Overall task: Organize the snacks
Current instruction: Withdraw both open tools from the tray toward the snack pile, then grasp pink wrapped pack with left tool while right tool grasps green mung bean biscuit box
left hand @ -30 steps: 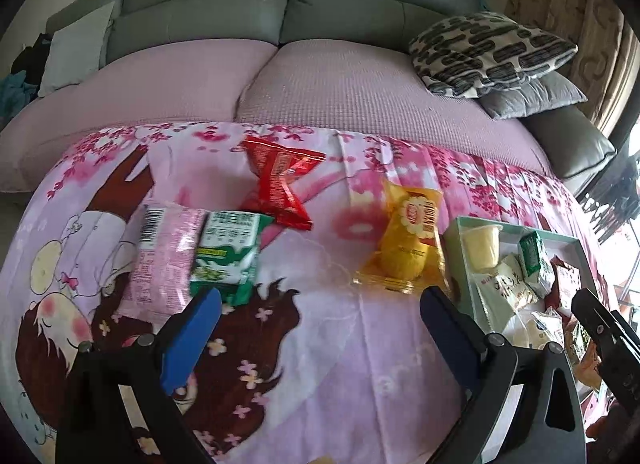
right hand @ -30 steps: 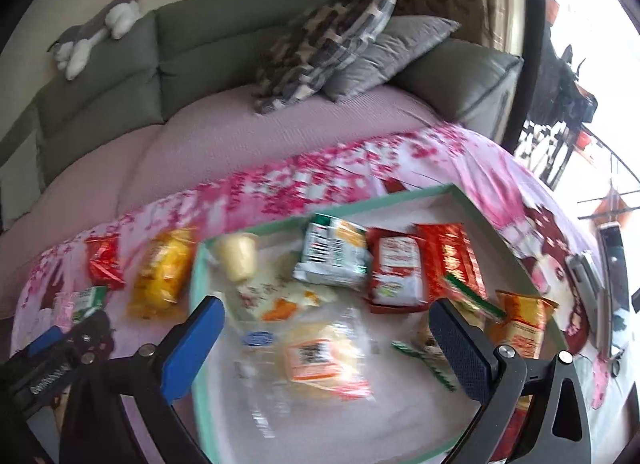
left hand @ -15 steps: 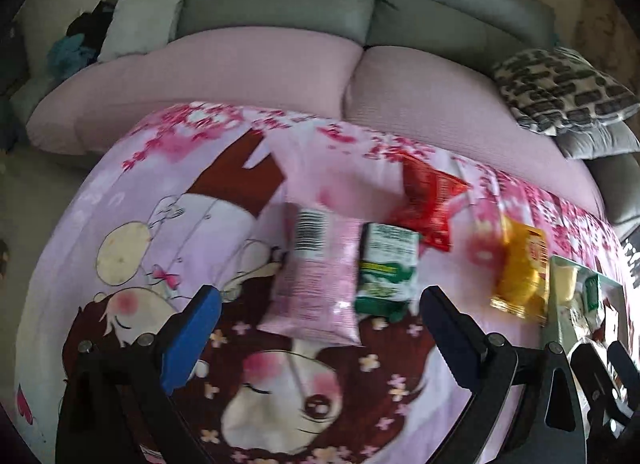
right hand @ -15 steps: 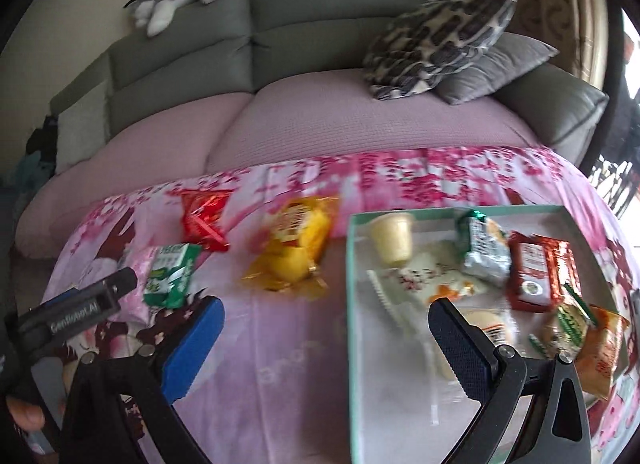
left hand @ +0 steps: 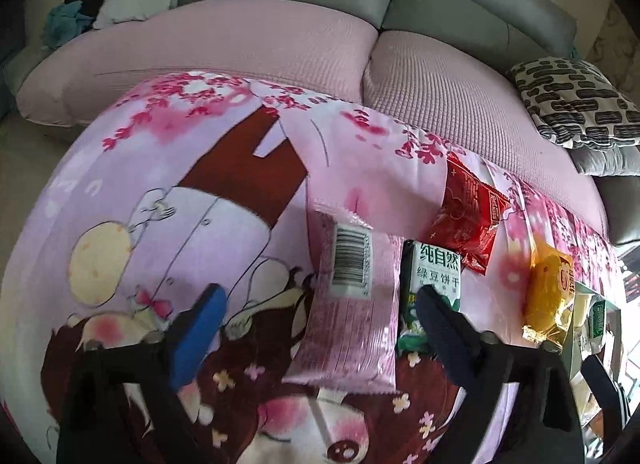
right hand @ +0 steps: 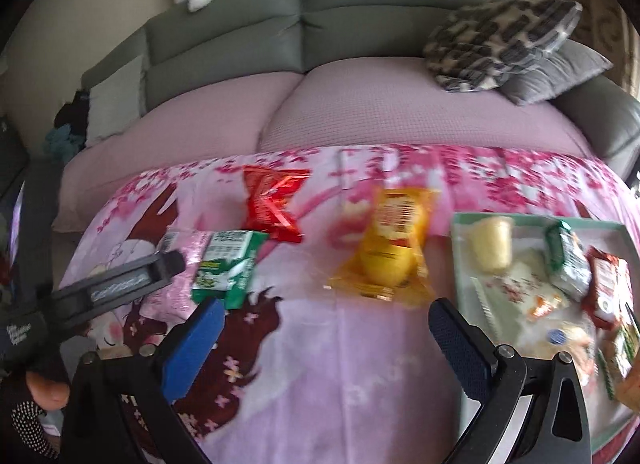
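Left wrist view: the left gripper (left hand: 316,320) hangs over the pink cartoon cloth (left hand: 180,199), its jaws apart and just narrowing, gripping nothing. The pink packet (left hand: 352,304) lies between them, untouched as far as shows. Touching it at 3 o'clock is the green biscuit pack (left hand: 436,276); the red packet (left hand: 470,219) sits at 1 o'clock, the yellow packet (left hand: 548,296) further toward 3 o'clock, beside the tray (left hand: 576,340).

Right wrist view: the right gripper (right hand: 324,334) is released over bare cloth. The yellow packet (right hand: 390,248) lies at 12 o'clock, the green biscuit pack (right hand: 228,264) at 10 o'clock, the red packet (right hand: 272,203) at 11 o'clock. The tray (right hand: 460,264), with several snacks inside, is at 3 o'clock.
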{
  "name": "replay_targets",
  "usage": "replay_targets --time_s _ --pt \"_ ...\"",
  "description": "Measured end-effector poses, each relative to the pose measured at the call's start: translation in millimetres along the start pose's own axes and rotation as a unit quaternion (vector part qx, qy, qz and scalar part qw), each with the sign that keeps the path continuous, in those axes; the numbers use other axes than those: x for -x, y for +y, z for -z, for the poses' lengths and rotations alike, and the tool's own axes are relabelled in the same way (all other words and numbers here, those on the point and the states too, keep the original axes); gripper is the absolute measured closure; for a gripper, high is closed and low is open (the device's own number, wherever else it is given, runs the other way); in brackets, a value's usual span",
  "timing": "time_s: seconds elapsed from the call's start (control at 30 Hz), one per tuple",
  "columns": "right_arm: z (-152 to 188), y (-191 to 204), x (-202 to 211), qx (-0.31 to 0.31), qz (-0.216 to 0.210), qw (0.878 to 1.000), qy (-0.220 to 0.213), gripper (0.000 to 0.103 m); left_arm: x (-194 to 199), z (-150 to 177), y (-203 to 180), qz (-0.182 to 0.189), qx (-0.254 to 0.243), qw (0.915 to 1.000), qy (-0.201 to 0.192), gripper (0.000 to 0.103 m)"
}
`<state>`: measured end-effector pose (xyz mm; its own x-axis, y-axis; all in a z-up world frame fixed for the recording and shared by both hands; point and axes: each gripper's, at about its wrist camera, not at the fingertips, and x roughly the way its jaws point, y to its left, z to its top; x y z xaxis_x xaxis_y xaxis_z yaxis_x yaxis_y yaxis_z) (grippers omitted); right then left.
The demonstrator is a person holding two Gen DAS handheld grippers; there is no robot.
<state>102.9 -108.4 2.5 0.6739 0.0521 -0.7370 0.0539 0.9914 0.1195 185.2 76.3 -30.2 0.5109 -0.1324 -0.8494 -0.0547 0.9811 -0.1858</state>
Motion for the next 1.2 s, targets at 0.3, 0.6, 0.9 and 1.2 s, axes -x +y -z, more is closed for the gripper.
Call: replay_targets --time_s 0.3,0.6,0.9,1.2 --pt "-5 31 -29 0.031 -0.016 0.999 0.011 0.004 -6 -3 9 0.052 0.014 0.9985 0.001 0.053" --pt "-9 58 -65 0.052 -0.034 0.997 0.035 0.008 -6 -8 30 0.055 0.031 0.998 -0.007 0.052" --pt "-12 69 -85 0.055 -0.048 0.996 0.044 0.035 -13 -8 26 0.064 0.023 0.9977 -0.001 0.052" --pt "-9 66 -84 0.053 -0.054 0.996 0.053 0.059 -13 -7 22 0.075 0.028 0.9968 -0.003 0.064"
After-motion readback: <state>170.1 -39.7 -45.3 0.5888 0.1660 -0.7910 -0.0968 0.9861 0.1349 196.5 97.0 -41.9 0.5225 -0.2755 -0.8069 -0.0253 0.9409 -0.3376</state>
